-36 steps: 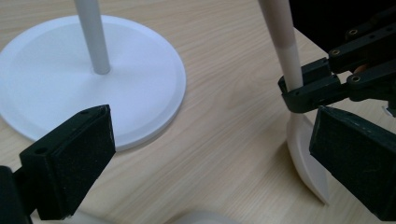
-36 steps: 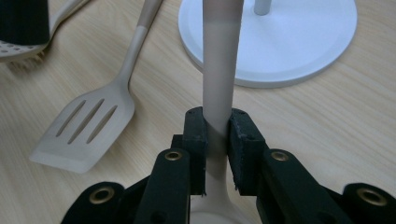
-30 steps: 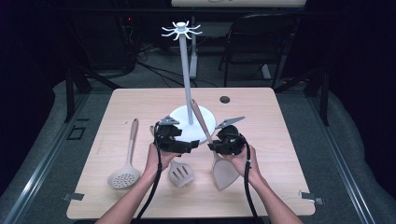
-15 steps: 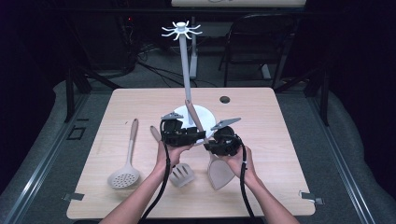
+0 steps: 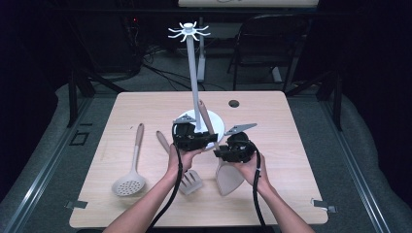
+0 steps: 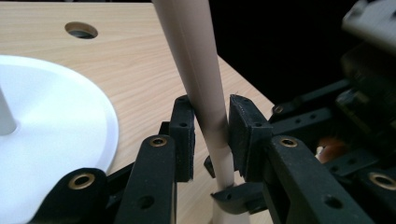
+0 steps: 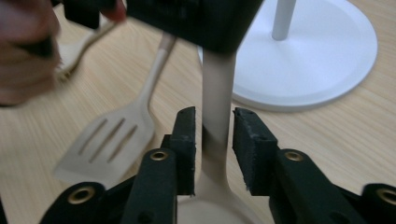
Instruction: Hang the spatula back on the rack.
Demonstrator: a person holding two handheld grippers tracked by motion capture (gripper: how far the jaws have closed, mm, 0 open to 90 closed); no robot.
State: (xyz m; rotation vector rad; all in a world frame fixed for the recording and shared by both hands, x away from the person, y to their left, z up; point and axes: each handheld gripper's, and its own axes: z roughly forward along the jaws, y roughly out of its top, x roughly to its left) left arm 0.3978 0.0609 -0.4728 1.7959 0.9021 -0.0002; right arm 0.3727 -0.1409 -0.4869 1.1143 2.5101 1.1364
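Both forearms reach in from the near edge and meet at mid-table. The left gripper (image 5: 190,137) points rightward; its jaws have just been closing, with a handle between the pads. The right gripper (image 5: 234,148) sits just beside it; its jaws have just been opening, a gap showing.

We are listing: two black grippers, left gripper (image 5: 206,141) and right gripper (image 5: 222,150), each wearing a grey three-cornered plate, trailing a black cable, showing brass-ringed screw holes along black jaws; forearms are going bare, sleeveless.
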